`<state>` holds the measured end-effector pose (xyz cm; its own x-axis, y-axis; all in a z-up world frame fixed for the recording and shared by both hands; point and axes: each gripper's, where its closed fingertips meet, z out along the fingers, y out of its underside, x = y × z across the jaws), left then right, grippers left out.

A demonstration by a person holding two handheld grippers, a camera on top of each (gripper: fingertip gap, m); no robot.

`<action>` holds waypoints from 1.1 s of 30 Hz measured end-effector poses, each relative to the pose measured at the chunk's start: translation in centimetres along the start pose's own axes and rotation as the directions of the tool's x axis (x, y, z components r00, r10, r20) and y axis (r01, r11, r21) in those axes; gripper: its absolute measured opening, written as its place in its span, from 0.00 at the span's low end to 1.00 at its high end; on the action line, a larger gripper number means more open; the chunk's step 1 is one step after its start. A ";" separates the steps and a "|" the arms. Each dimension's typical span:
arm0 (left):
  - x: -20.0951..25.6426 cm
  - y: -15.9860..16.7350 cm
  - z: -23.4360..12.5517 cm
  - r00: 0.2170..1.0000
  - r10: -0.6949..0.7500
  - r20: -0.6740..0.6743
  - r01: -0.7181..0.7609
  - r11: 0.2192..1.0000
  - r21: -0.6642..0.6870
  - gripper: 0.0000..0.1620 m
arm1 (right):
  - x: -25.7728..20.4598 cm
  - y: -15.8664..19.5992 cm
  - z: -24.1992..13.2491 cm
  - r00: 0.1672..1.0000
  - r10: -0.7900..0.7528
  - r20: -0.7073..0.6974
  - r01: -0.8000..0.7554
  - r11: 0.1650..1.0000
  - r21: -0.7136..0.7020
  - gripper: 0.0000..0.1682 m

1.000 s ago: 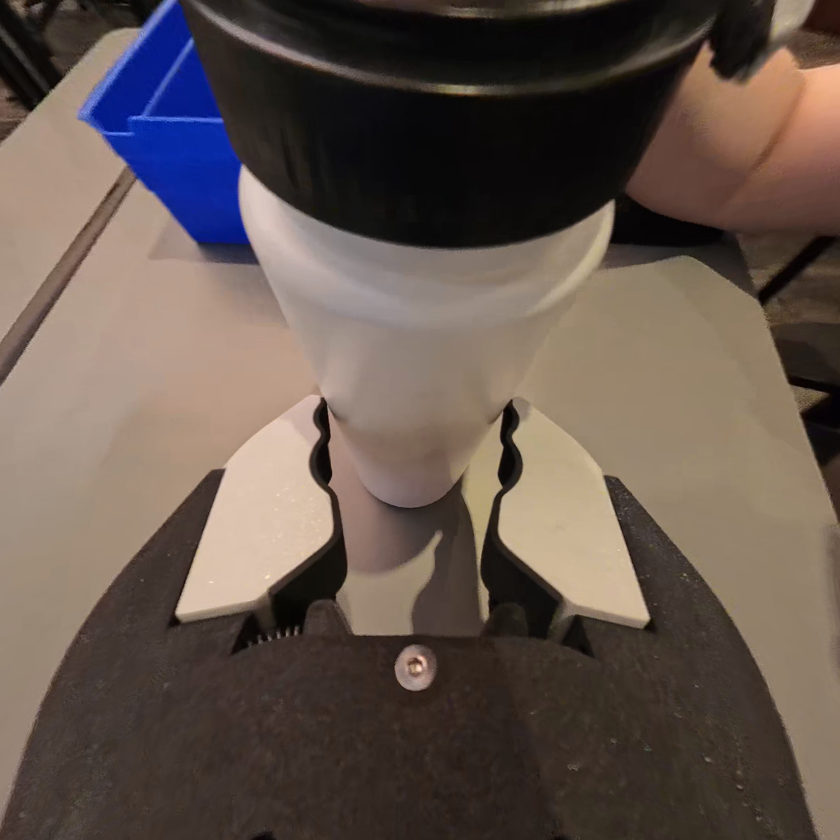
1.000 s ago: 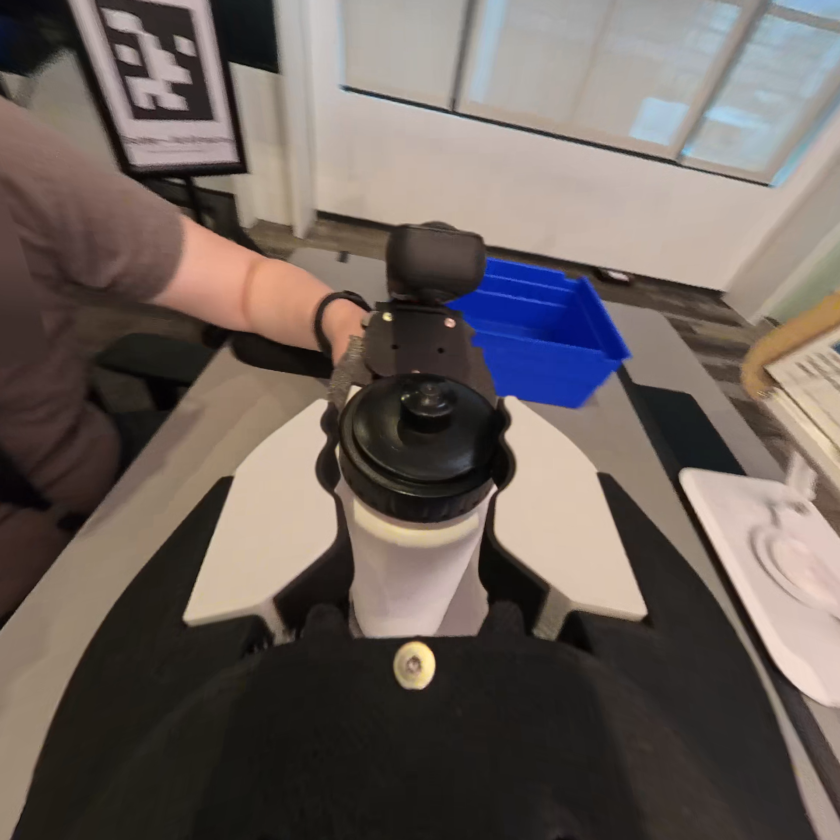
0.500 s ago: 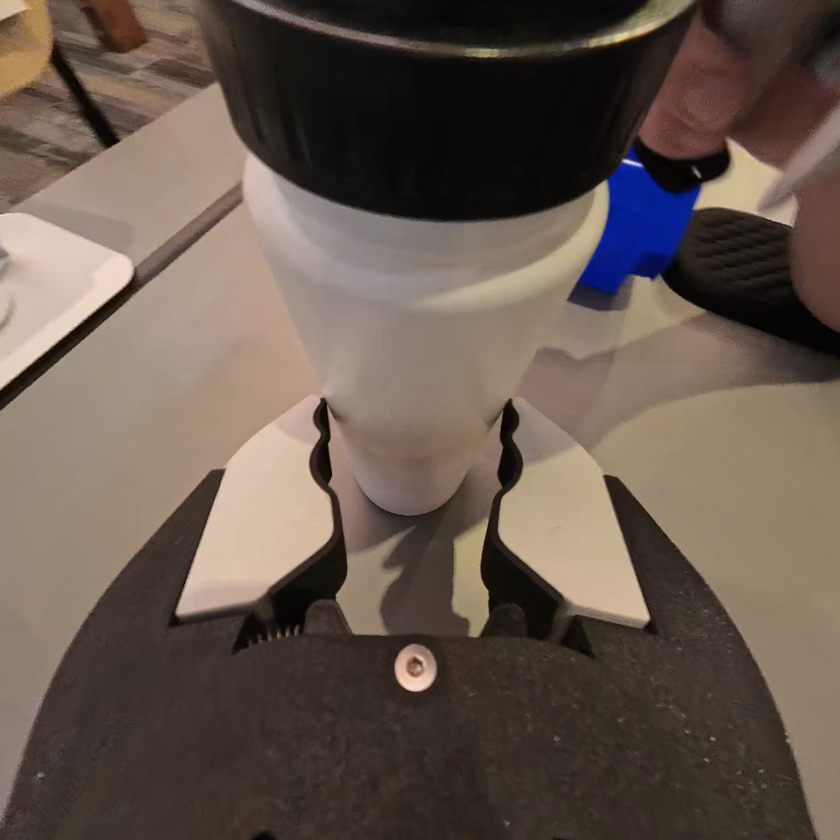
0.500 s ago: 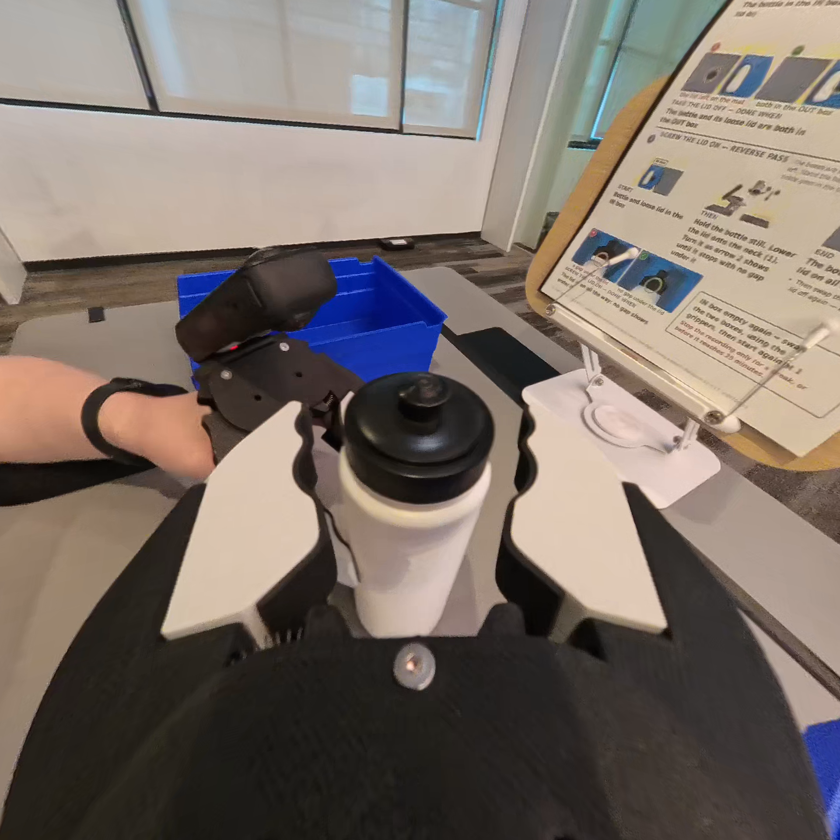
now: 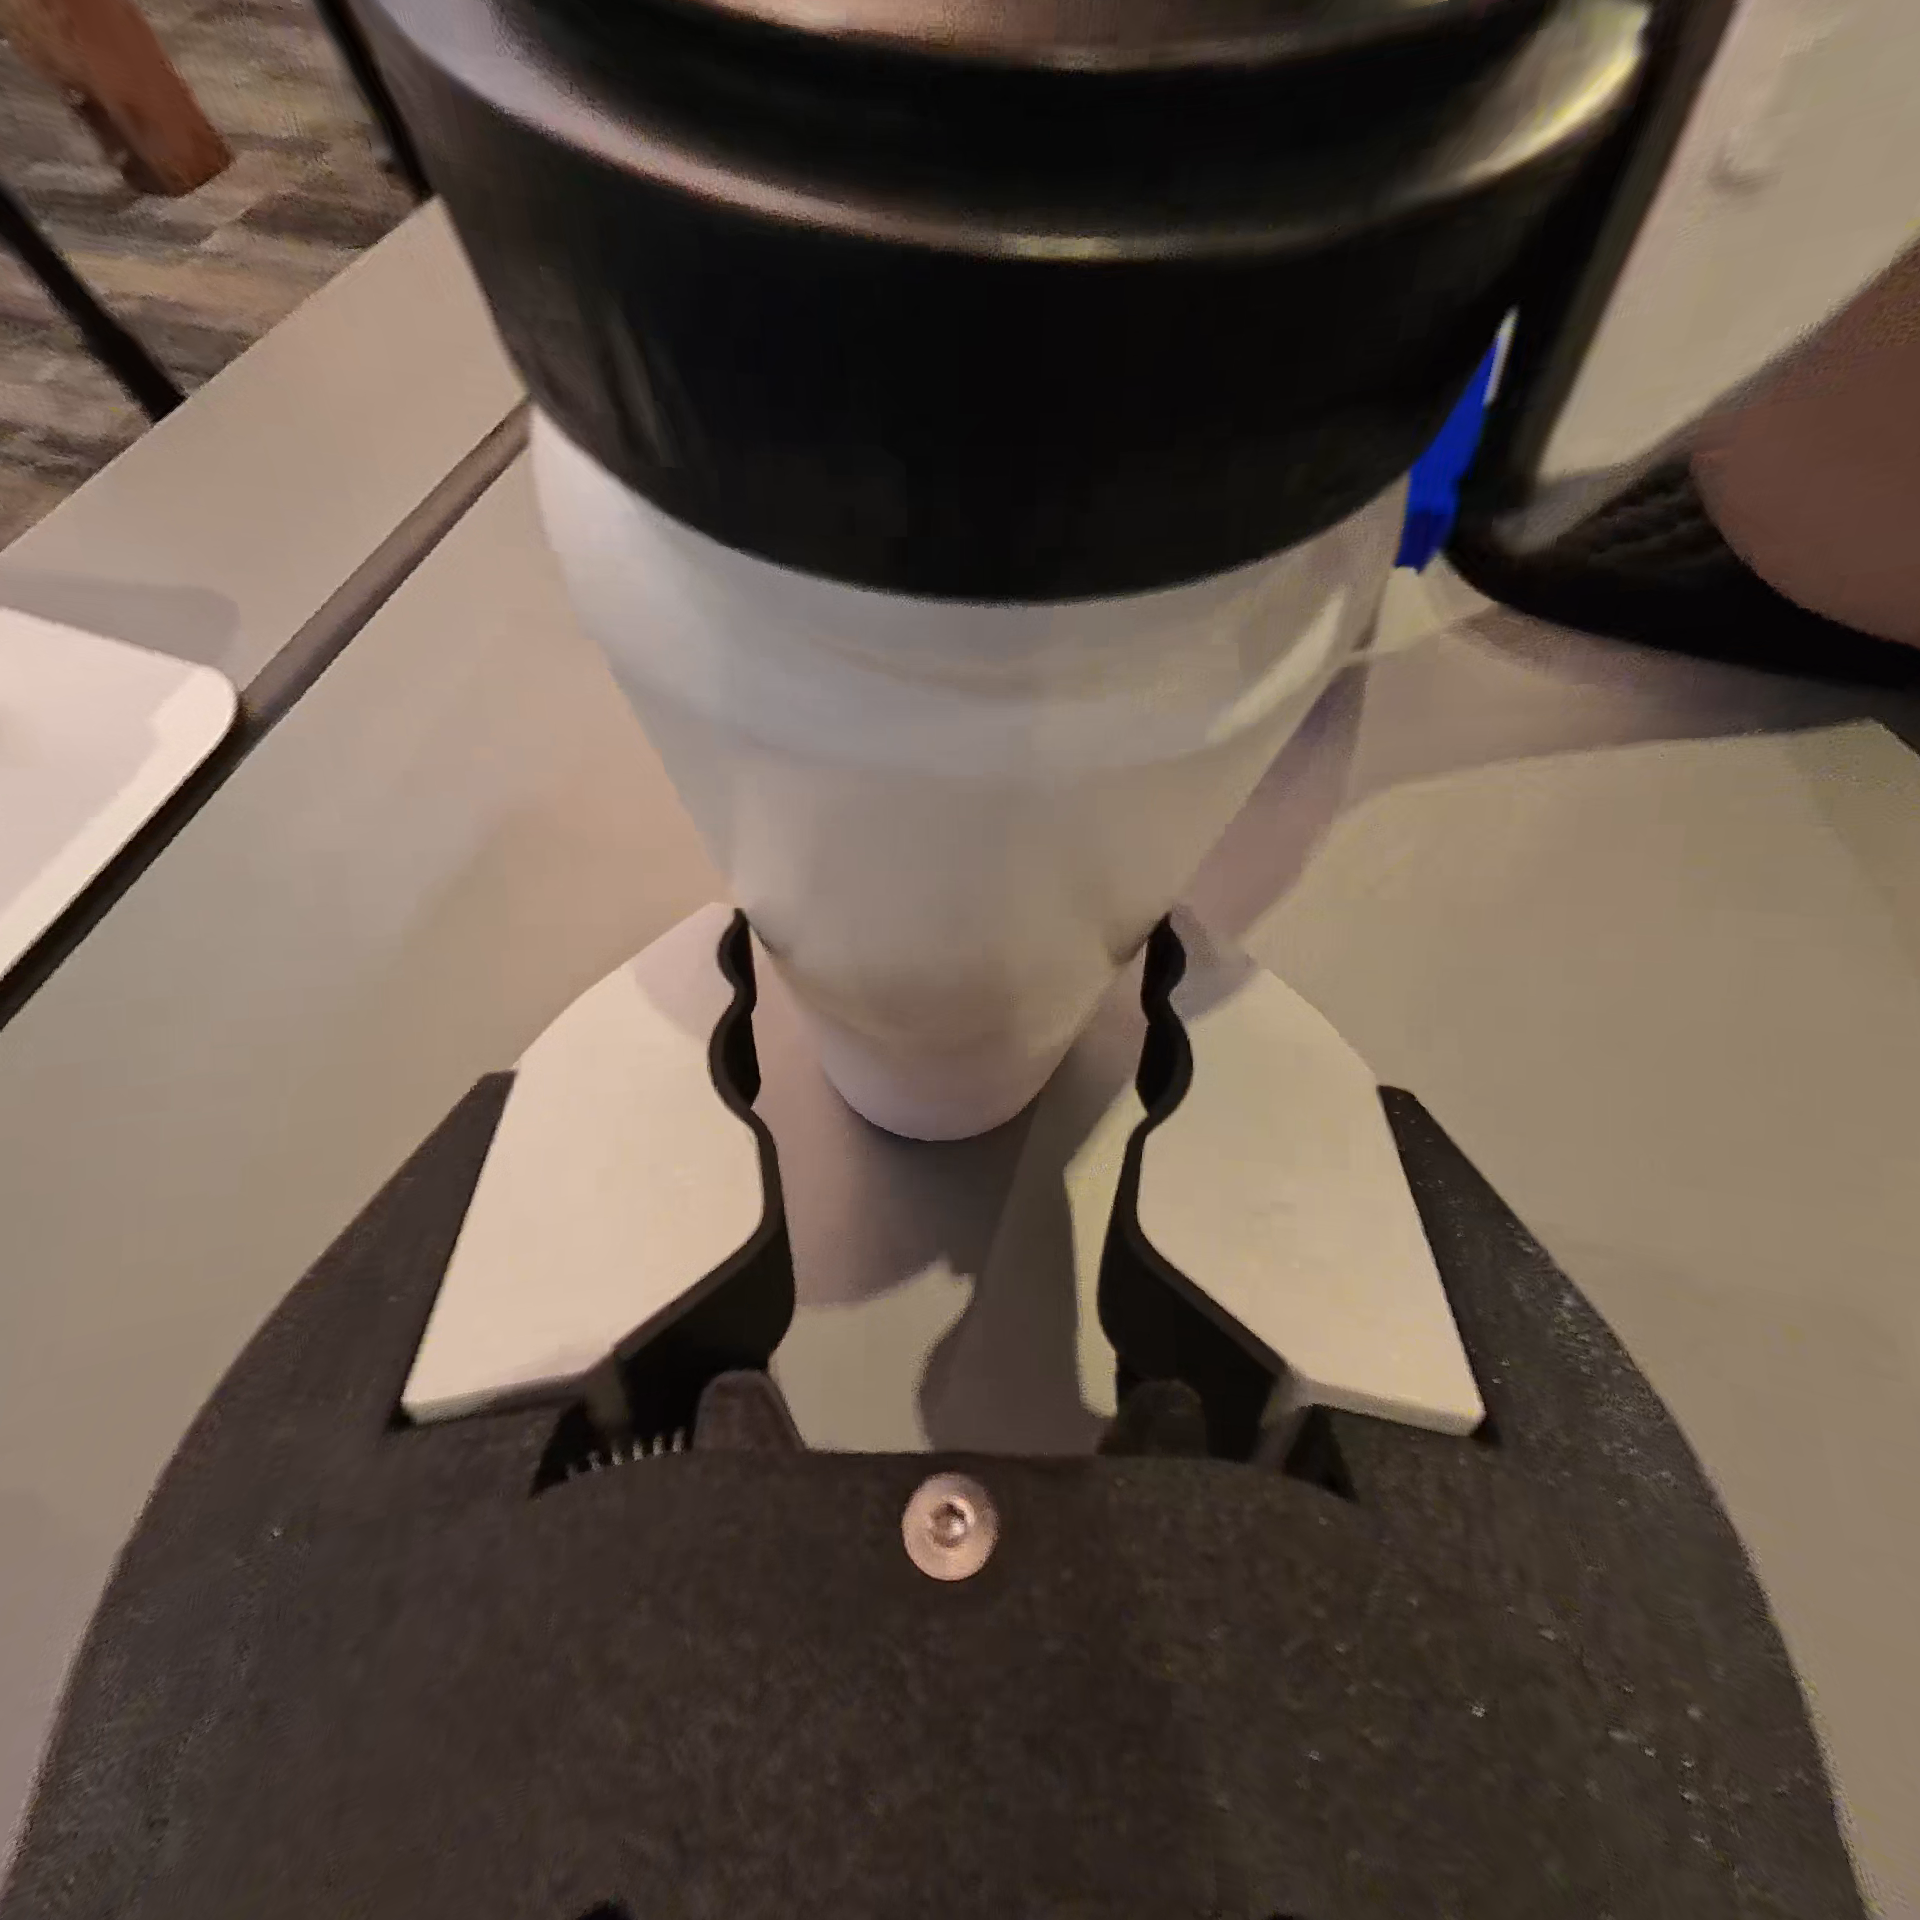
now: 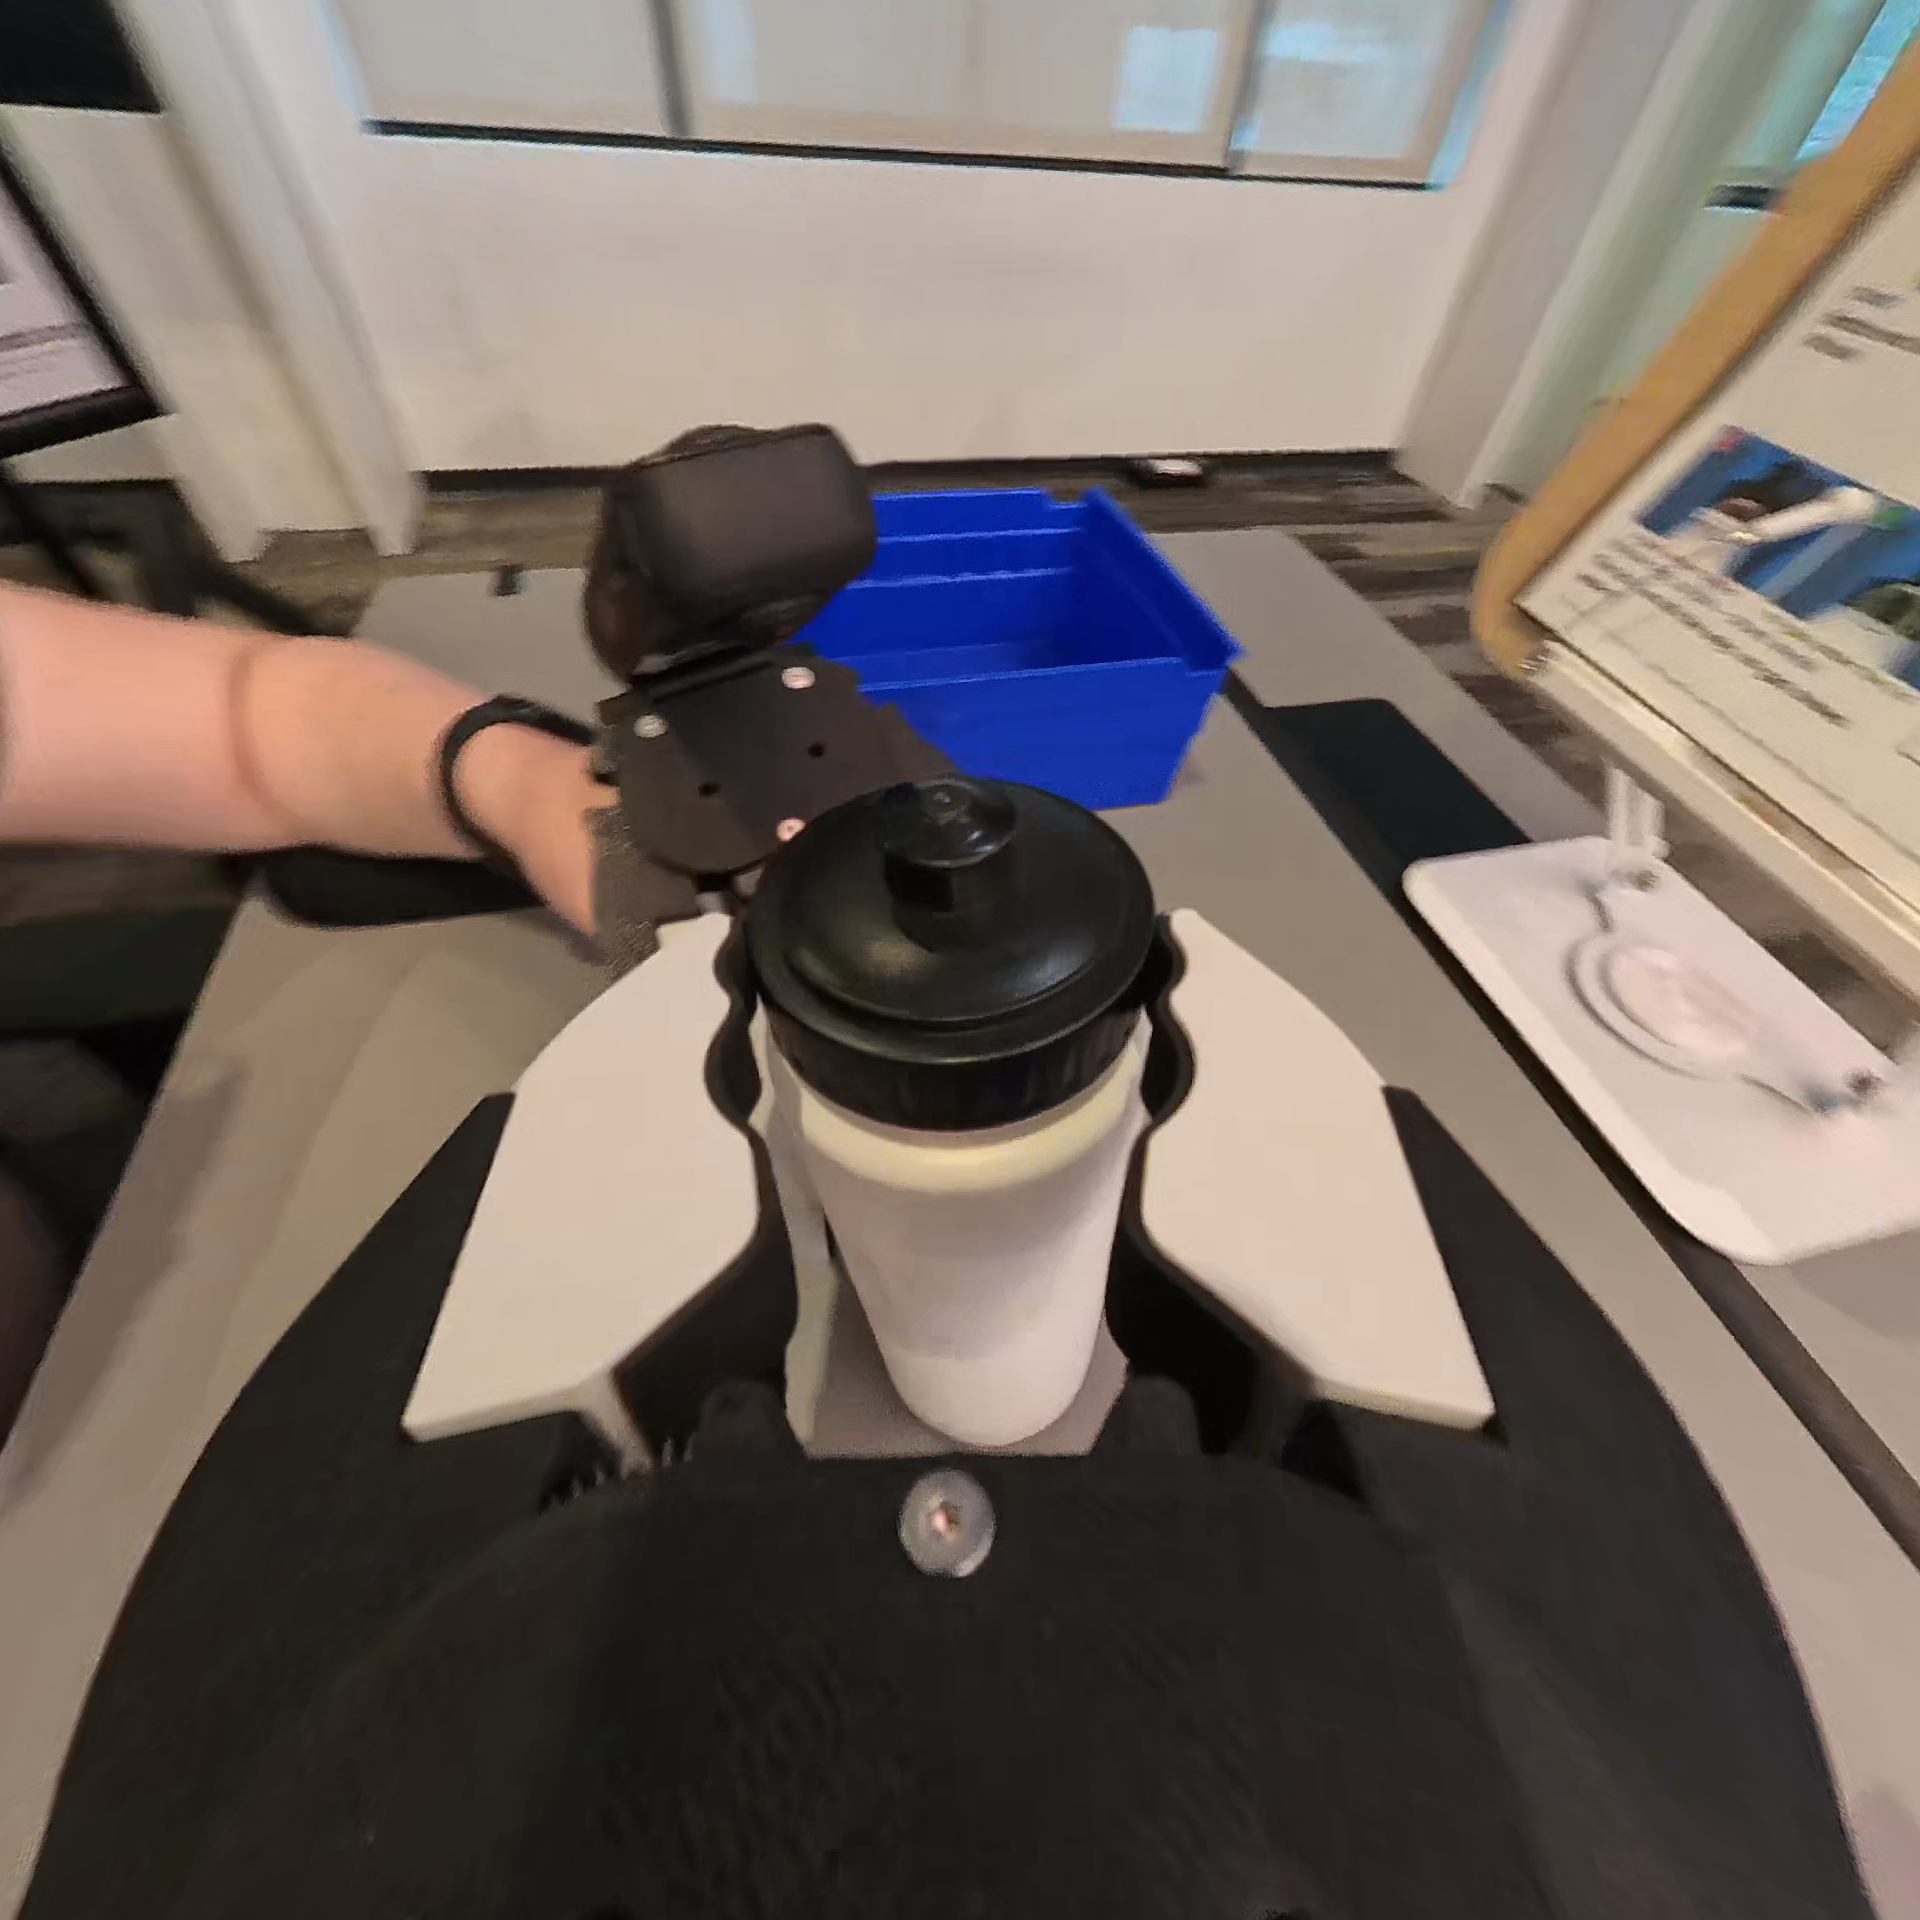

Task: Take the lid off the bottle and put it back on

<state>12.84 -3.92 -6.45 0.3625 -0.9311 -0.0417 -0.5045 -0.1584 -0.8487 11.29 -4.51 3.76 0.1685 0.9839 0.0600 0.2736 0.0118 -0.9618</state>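
Bottle (image 6: 966, 1278) upright between right gripper (image 6: 951, 997) fingers, lid (image 6: 951, 966) on.

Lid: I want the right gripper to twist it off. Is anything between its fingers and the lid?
Nothing visible. The right gripper fingers flank the lid directly; the left gripper holds the bottle lower down.
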 end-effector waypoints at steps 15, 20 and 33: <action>0.4 -0.2 0.2 0.997 -0.074 -0.036 0.075 0.997 0.024 0.45 | 1.3 -1.3 -0.6 0.998 0.058 -0.025 -0.054 0.987 0.151 0.55; -1.8 0.2 -0.2 0.989 -0.122 0.083 0.120 0.993 0.021 0.44 | 2.9 -1.3 0.4 0.929 0.059 -0.366 -0.003 0.989 0.151 0.59; 0.1 0.2 0.0 1.000 -0.016 0.006 0.017 0.999 -0.029 0.44 | 0.5 -0.3 0.4 0.990 0.136 0.041 -0.140 0.986 0.095 0.46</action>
<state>12.78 -4.06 -6.59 0.3755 -0.9263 -0.0310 -0.5213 -0.1835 -0.8334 10.93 -3.91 3.94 0.1650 0.9828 -0.0826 0.1562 -0.1088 -0.9817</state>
